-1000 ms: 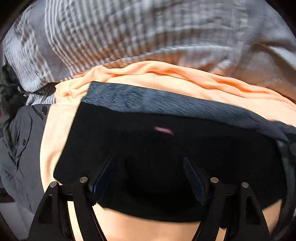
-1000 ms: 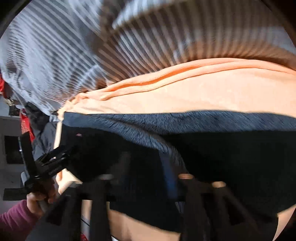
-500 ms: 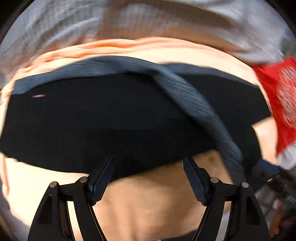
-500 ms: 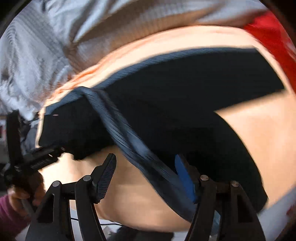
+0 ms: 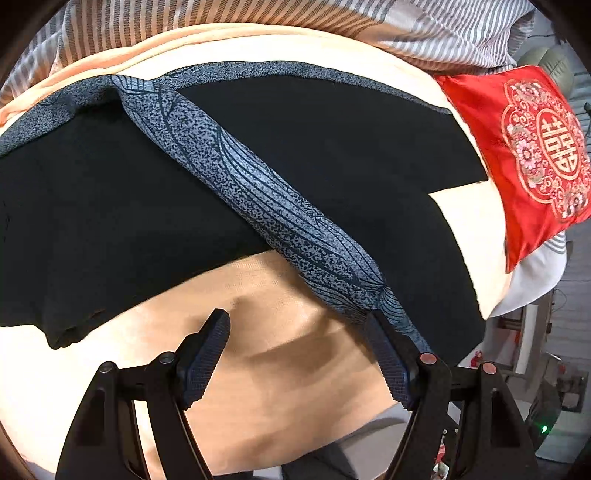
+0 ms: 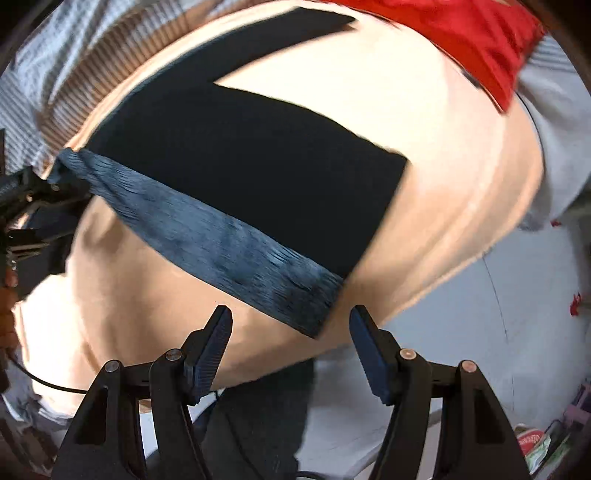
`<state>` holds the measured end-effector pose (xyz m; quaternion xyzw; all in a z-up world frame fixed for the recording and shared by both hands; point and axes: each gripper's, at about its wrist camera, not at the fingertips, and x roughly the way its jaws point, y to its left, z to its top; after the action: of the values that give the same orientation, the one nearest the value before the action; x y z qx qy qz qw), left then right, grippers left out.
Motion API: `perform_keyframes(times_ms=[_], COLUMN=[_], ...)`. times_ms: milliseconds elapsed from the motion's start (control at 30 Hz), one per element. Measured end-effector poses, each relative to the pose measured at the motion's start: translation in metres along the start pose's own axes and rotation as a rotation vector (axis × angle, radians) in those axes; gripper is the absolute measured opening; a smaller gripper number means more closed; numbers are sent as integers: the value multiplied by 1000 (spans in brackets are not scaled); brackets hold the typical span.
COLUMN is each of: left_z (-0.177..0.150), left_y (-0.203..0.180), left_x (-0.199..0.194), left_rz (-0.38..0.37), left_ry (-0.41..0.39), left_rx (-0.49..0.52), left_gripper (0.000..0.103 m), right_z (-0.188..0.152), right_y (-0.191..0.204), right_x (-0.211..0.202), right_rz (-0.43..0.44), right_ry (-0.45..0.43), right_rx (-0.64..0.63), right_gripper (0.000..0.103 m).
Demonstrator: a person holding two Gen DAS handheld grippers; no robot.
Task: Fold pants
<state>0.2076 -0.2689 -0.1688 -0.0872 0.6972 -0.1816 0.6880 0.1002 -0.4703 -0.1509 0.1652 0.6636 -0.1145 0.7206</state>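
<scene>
Black pants (image 5: pixel 110 221) with a speckled blue-grey side stripe (image 5: pixel 266 199) lie flat on a peach blanket (image 5: pixel 295 387). The two legs part in a V toward the right. My left gripper (image 5: pixel 297 354) stands open over bare blanket, and its right finger (image 5: pixel 388 358) is beside the stripe's lower end. In the right wrist view the striped leg's hem (image 6: pixel 317 295) lies just above my open right gripper (image 6: pixel 291 343), with nothing between its fingers. The left gripper (image 6: pixel 26 206) and the hand holding it show at that view's left edge, by the stripe's far end.
A red embroidered cushion (image 5: pixel 517 147) lies on the blanket's right end, past the leg hems. Grey-striped bedding (image 5: pixel 258 18) is bunched behind the pants. Below the blanket's near edge are dark cloth (image 6: pixel 258 424) and pale floor (image 6: pixel 480 332).
Both grippers have swept right along the pants, from over the black cloth to the blanket near the leg ends. The red cushion has come into view. The right gripper's jaws have widened a little.
</scene>
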Motion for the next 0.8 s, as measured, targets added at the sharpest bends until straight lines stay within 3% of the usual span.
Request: perform_keyframes(times_ms=[233,400,500,533,567,600,667,700,800], left_z=[0,-5,-6,-5,-6,-6,-6,-5,0], left_y=[-18,-31,-44,-48,-52,-58,-61,-61,-62], left_x=[21,33,35,34,33,32,27,21,0], left_rz=[14,36,36,35,32,50,78,70,35], left_ry=[12,33,23,19,13,15,5,1,-37], left_rx=[-17,-26,-1,3,11,28,41,34,24], left_gripper=[77,77,77,66,53,38,24,19,19], right_z=[-2,7,16,19,21,24,29,26,38], right_y=[-24,-43,-42,-44,-47,-47,-47,-51,-56], right_x=[29,45,53,55,54,51,40,26,-3], right_rz=[100,245,303,313,344,368,372,380,413], right_ry=[49,75,112,119,129,133,118,108,75], right_rx=[38,69,77,84,101,118,99,84,67], right_gripper=[70,68,45,27,17,15,13,12,12])
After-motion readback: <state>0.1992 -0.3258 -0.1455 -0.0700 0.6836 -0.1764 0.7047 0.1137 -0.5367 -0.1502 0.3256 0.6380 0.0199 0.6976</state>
